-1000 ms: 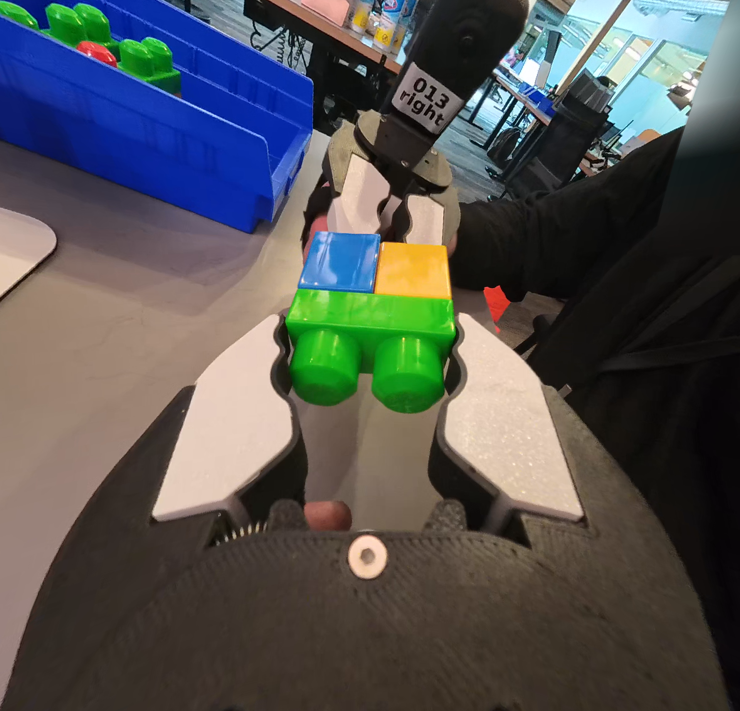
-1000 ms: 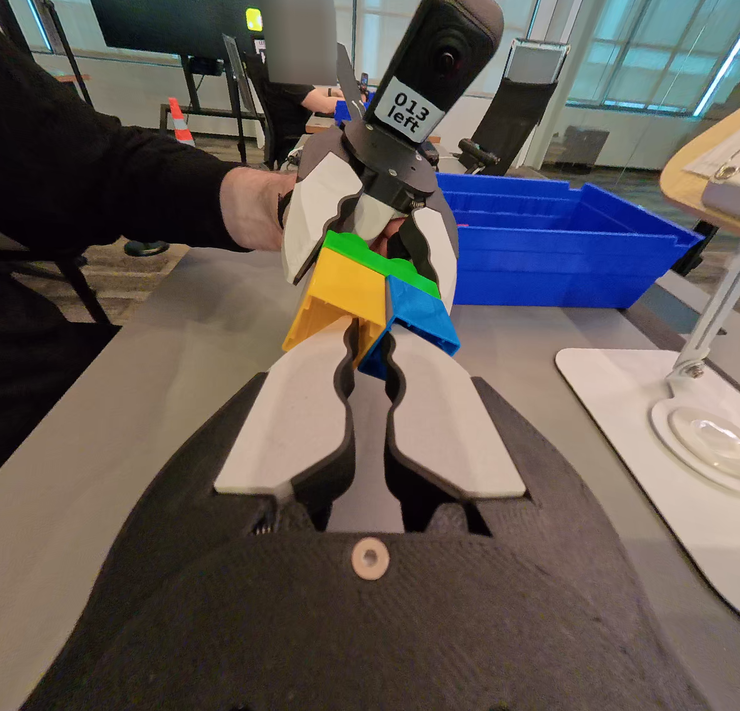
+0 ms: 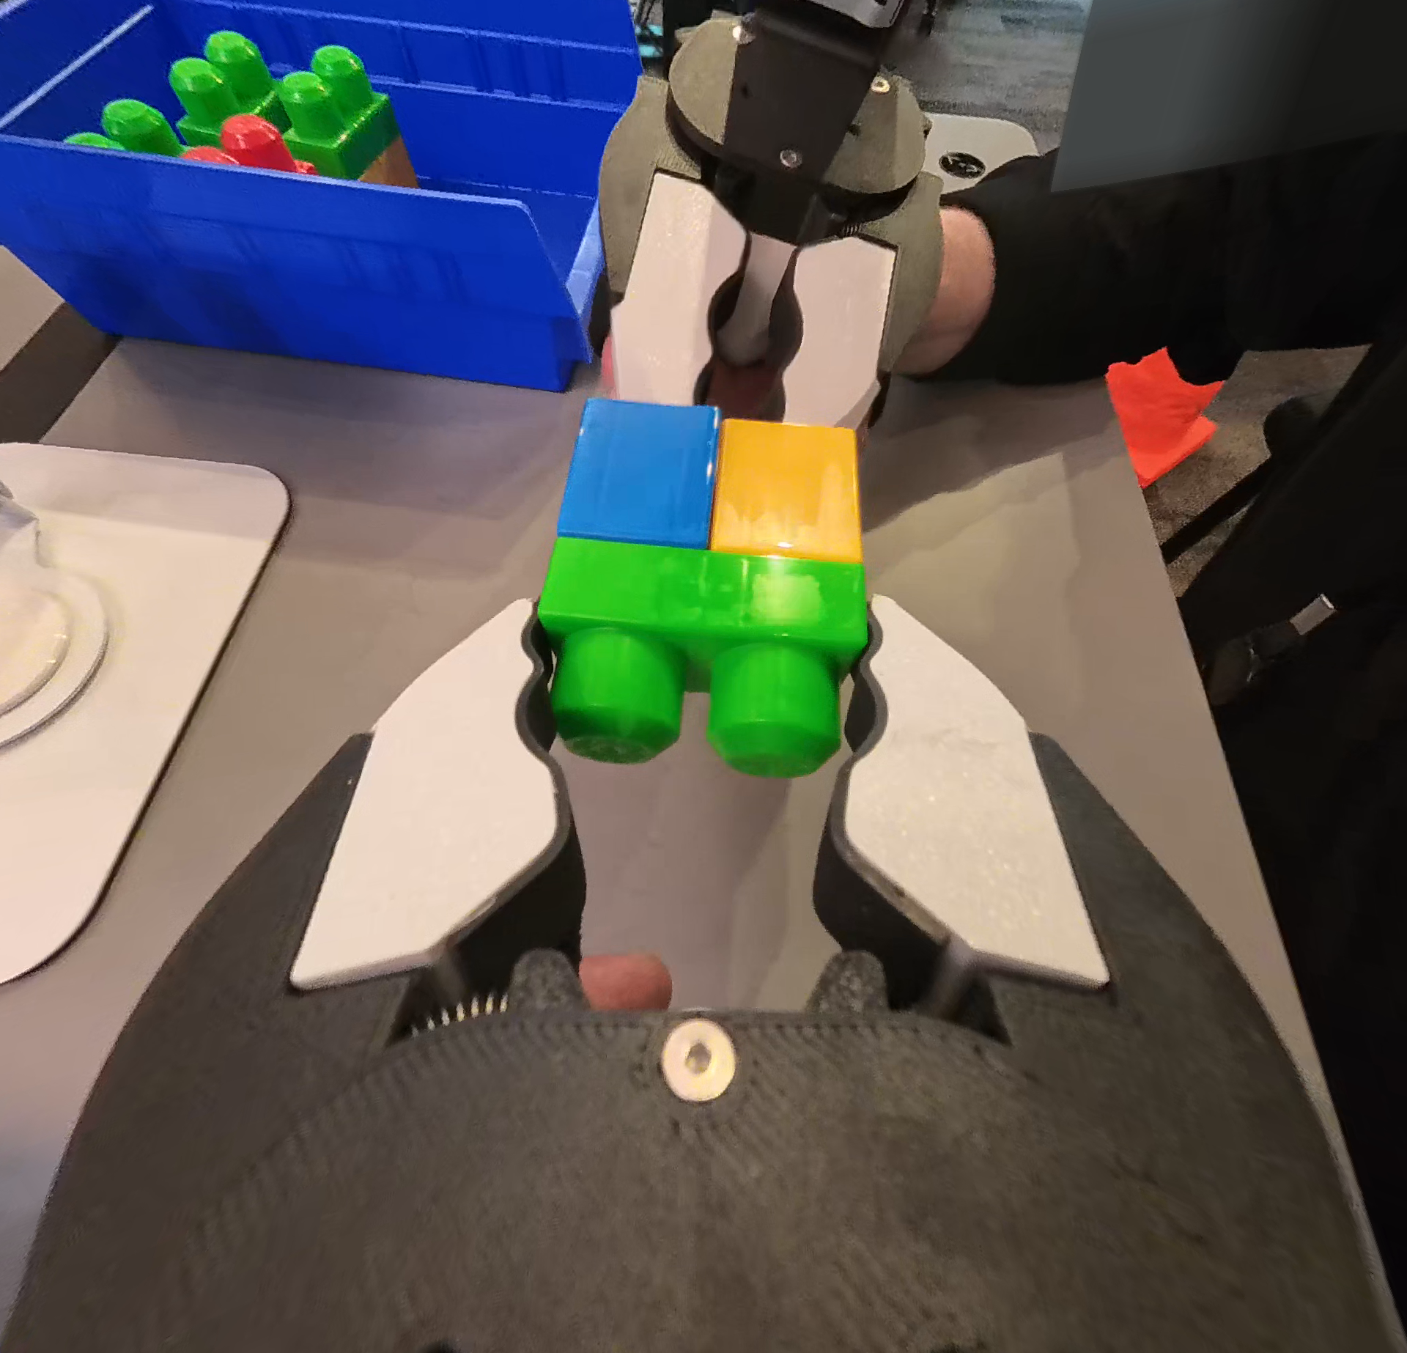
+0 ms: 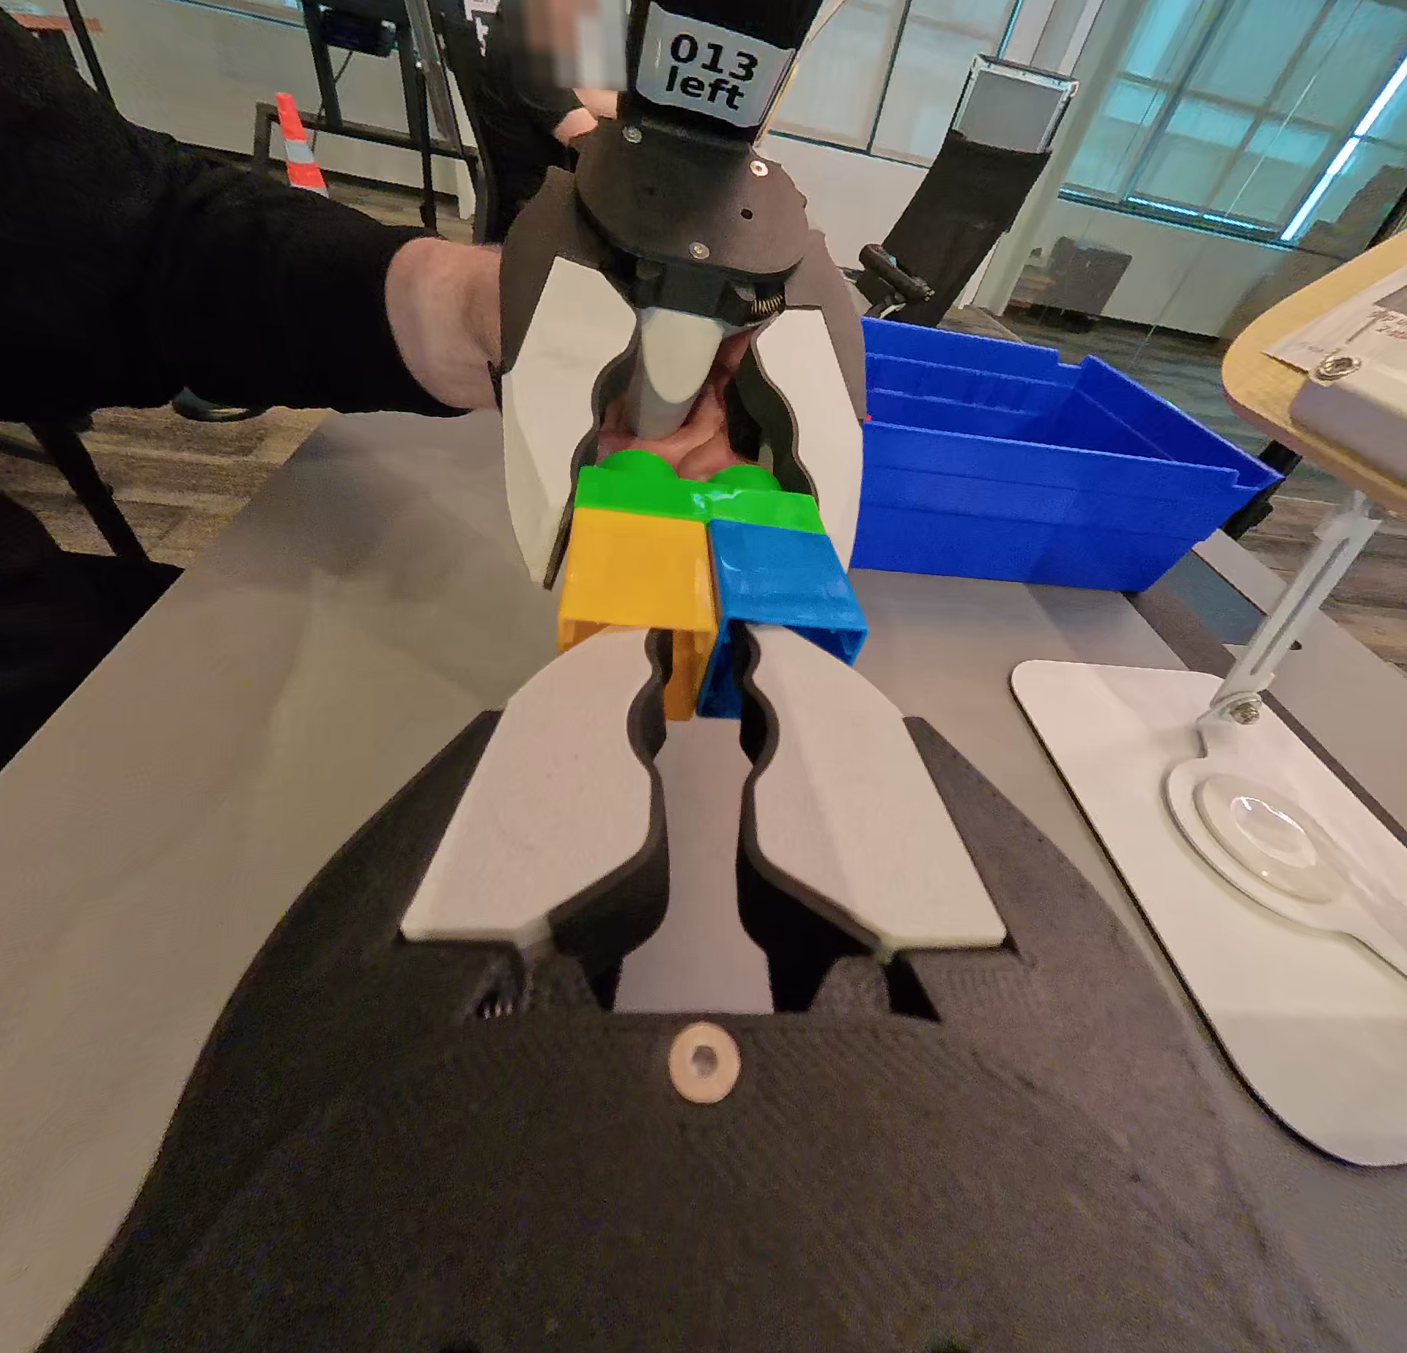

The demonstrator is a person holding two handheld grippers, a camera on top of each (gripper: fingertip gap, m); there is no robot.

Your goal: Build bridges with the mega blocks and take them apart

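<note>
I get bright, even daylight from the windows (image 4: 1233, 90) at upper right; soft shadows spread on the grey table (image 3: 426, 494). Glare streaks the green block (image 3: 704, 581) — frame edges bow and smear, slight motion blur throughout.

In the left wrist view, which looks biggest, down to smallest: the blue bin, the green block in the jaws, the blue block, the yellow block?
1. blue bin
2. green block
3. blue block and yellow block look alike; unranked.
</note>
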